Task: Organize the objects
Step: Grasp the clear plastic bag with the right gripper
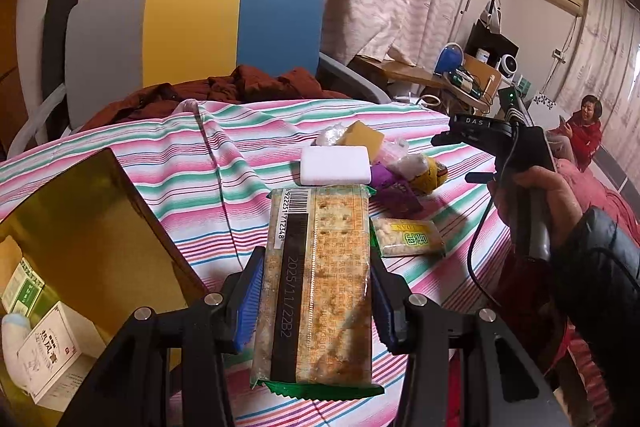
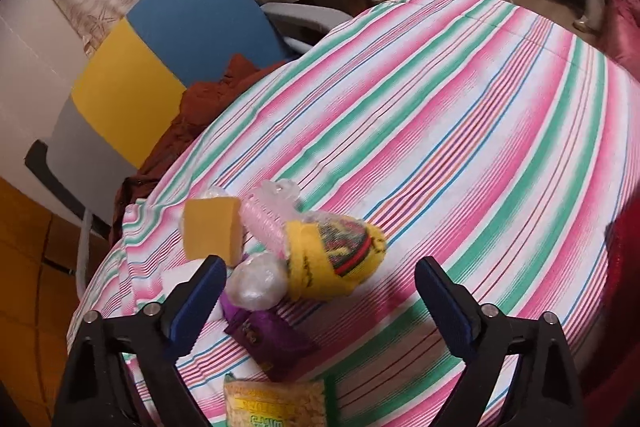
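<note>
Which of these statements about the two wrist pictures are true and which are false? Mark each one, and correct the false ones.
1. The left claw is shut on the cracker packet. True.
2. The right claw holds the yellow sponge. False: it is open and holds nothing; the sponge lies on the striped cloth.
3. The white block lies beyond the cracker packet in the left wrist view. True.
4. The gold-lined box has nothing in it. False: small cartons lie inside.
5. The chair back is all blue. False: it is grey, yellow and blue.
</note>
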{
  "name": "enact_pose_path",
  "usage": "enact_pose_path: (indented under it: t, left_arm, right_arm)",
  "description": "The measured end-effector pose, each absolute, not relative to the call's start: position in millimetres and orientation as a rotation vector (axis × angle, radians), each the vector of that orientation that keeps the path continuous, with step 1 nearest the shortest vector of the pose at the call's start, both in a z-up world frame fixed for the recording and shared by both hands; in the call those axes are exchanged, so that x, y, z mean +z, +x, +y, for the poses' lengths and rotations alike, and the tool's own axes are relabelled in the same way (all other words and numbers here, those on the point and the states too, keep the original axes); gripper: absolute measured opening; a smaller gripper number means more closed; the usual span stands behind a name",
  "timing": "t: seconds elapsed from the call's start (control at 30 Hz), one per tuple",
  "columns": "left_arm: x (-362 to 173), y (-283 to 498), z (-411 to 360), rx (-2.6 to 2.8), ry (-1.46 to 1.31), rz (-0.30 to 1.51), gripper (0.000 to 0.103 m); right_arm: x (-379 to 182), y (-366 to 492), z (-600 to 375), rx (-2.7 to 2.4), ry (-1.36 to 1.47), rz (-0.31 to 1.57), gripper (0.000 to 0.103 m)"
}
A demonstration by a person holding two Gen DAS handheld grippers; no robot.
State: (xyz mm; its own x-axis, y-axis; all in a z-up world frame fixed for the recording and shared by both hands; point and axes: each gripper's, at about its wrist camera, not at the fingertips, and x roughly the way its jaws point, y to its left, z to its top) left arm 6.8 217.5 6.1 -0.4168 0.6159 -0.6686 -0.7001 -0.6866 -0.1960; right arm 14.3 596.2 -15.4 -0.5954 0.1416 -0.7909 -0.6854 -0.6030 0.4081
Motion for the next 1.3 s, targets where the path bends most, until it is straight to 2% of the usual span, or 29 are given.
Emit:
enact_pose_path:
  t: [0.13,0.23,0.3,0.4,0.5,0.53,0.6,0.67,0.77,1.0,1.23,1.3]
  left_arm:
    - [6,8,216,2.131,-0.945,0.141,0.048]
    - [6,8,215,2.128,-0.949,0.137,0.048]
    - [6,8,215,2.128,-0.949,0.138,0.048]
    - [6,8,213,2.125,-0.955,0.137,0.048]
    - [4,6,213,2.122,-0.969,0.135,0.048]
    - [3,5,213,2.123,-0.971,0.136,0.048]
    - [1,4,214,2.122,-0.983,0.136,0.048]
    - [1,3,213,2.123,-0.988,0.13,0.048]
    - [1,1,212,2.122,-0.99,0.122,0.048]
    - [9,2,205,2.14,-0.961,0.106,0.048]
    - [16,0,187,2.184,-0.955,0.081,0.048]
    - [18,-1,182,2.195,-0.954,0.071,0.048]
  right_arm:
    - [-10,20,597,2.204,-0.965,0.971,0.085]
    - [-6,12,583,2.328,-0.998,0.989,0.084]
    - [-6,0,569,2.386,-1.055,0.916,0.082]
    - [-5,-16,556,2.449,-1.113,0.843,0.071]
    - [-14,-32,550,2.432,-1.2,0.741,0.071]
    - [-21,-38,549,2.419,-1.246,0.706,0.066]
    - [-30,-44,544,2.37,-1.311,0.606,0.042]
    - [-35,-41,546,2.34,-1.335,0.607,0.032]
    - [-30,-26,551,2.341,-1.281,0.627,0.031]
    - [-8,2,557,2.437,-1.101,0.799,0.031]
    - [14,3,517,2.598,-1.082,0.759,0.031]
    - [16,7,511,2.637,-1.084,0.858,0.031]
